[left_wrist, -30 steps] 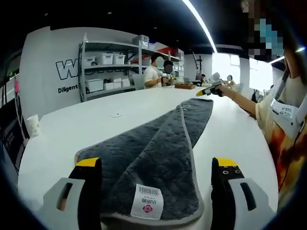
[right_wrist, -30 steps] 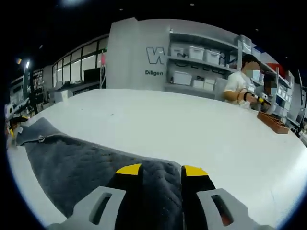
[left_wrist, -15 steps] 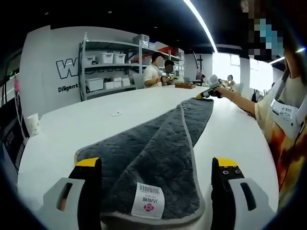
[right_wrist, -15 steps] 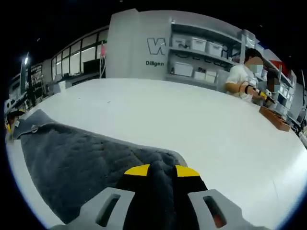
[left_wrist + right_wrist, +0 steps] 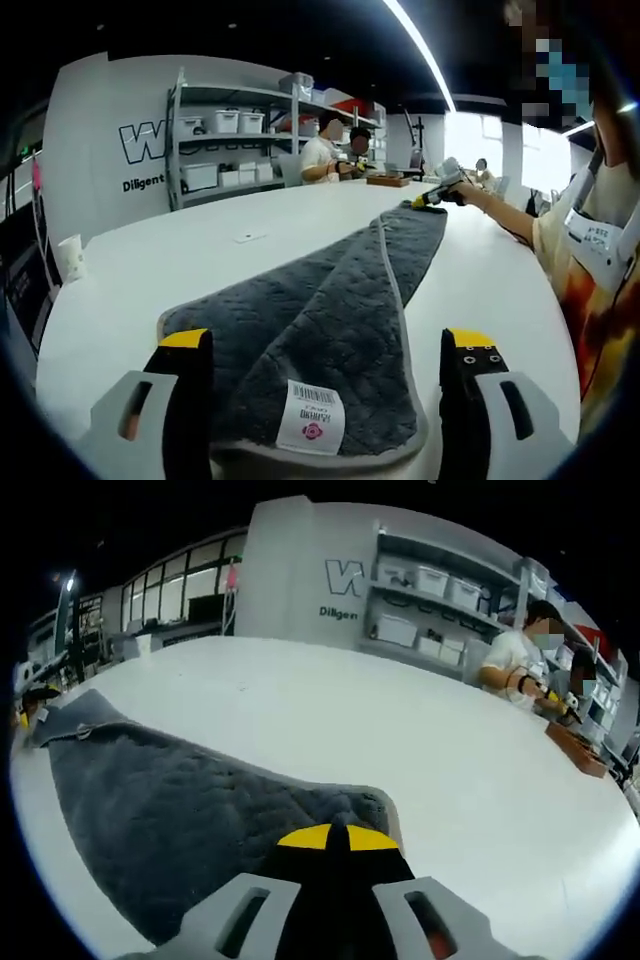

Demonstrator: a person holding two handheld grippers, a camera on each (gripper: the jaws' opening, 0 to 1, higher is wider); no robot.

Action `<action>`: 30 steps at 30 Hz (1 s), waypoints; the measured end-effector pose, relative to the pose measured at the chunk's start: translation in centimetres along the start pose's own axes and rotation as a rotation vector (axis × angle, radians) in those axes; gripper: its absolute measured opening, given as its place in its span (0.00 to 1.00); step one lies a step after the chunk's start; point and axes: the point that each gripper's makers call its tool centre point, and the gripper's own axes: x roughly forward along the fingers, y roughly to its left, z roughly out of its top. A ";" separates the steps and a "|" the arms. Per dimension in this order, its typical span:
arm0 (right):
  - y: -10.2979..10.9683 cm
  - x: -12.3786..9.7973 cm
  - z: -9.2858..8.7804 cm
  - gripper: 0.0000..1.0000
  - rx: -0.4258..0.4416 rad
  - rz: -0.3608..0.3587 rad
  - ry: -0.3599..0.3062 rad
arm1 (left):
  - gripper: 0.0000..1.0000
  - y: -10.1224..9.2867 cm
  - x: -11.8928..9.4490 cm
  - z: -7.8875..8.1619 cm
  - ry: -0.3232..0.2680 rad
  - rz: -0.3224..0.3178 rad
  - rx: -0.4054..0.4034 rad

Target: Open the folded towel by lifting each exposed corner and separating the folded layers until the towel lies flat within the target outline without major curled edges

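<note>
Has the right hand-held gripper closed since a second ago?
Yes: the right hand-held gripper has its jaws closed inward, pinching the towel end on the white table.

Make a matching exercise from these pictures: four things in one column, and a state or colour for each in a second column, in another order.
Things:
1. left hand-held gripper
2. right hand-held gripper
3. towel
4. label

States:
a. white, with a barcode
b. shut on a towel corner
c. grey, folded in a long strip
d. open, either side of the towel's end

Pairs: 1-d, 2-b, 3-c, 4-a
</note>
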 end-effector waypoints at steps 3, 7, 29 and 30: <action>0.3 -0.6 0.7 0.00 -0.012 0.001 -0.020 | 0.92 0.0 0.0 0.0 -0.002 -0.001 -0.003; 1.7 -2.0 1.9 0.00 -0.038 0.018 -0.063 | 0.92 -0.1 0.1 0.0 -0.002 -0.001 -0.003; 8.8 -4.0 -1.5 0.00 -0.222 0.244 0.023 | 0.91 -0.3 0.1 0.3 -0.020 -0.015 -0.017; 8.8 -3.9 -1.7 0.00 -0.212 0.248 0.024 | 0.91 -0.4 0.0 0.5 -0.032 -0.024 -0.025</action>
